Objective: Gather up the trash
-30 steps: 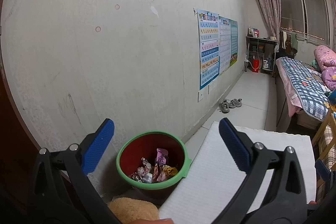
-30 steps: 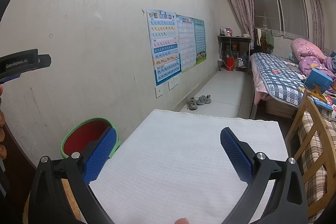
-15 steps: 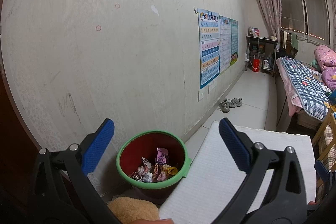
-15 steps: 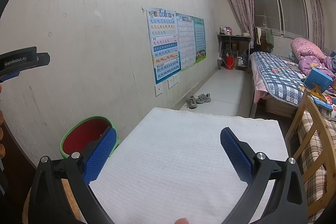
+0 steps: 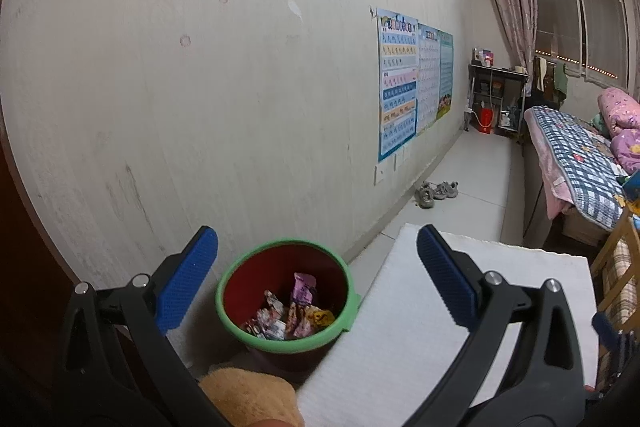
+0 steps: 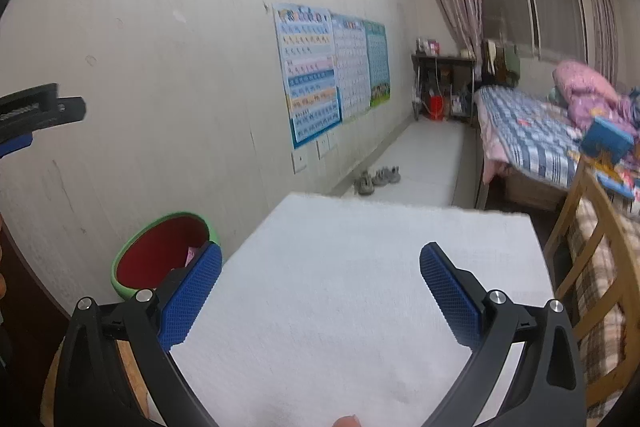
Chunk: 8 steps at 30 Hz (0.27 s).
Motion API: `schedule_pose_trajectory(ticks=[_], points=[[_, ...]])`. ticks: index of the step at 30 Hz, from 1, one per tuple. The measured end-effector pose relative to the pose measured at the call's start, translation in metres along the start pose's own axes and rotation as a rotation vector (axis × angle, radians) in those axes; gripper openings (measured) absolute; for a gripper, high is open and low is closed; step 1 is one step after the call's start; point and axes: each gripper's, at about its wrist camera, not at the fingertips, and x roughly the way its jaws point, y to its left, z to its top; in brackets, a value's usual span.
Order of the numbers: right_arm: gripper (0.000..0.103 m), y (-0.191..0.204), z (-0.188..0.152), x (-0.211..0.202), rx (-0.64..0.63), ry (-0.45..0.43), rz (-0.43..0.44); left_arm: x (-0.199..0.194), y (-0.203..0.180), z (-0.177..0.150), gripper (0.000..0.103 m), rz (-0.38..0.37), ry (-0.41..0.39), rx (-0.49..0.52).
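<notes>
Left tool apart, empty | right tool apart, empty | bin holds wrappers | counter bare | risk: knocking bin, spill.

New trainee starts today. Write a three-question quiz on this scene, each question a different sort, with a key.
1. True or false: the left gripper is shut on a wrapper.
2. Where does the trash bin stand?
A. on the white table
B. on the floor between the wall and the white table
C. on the bed
3. Fill in: the bin has a green rim and holds crumpled ____.

Key
1. False. Both the left gripper and the right gripper are open and empty.
2. B. It stands beside the white table, near the wall.
3. Wrappers.
</notes>
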Motion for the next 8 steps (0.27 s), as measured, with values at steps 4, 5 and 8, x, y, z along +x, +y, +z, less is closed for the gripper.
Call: schedule_pose_trajectory(ticks=[4, 5, 8], points=[[0.096, -0.044, -0.023, 0.017, 0.08, 0.09, -0.082, 0.015, 0.007, -0.016, 0.098, 0.001, 0.062, 0.01], [0.096, -0.064, -0.035, 0.025, 0.091, 0.133, -0.141, 0.02, 0.011, -0.021, 0.098, -0.009, 0.088, 0.012], [0.096, -0.112, -0.068, 0.046, 0.099, 0.232, -0.271, 0.036, 0.028, -0.05, 0.098, -0.005, 0.186, -0.01]])
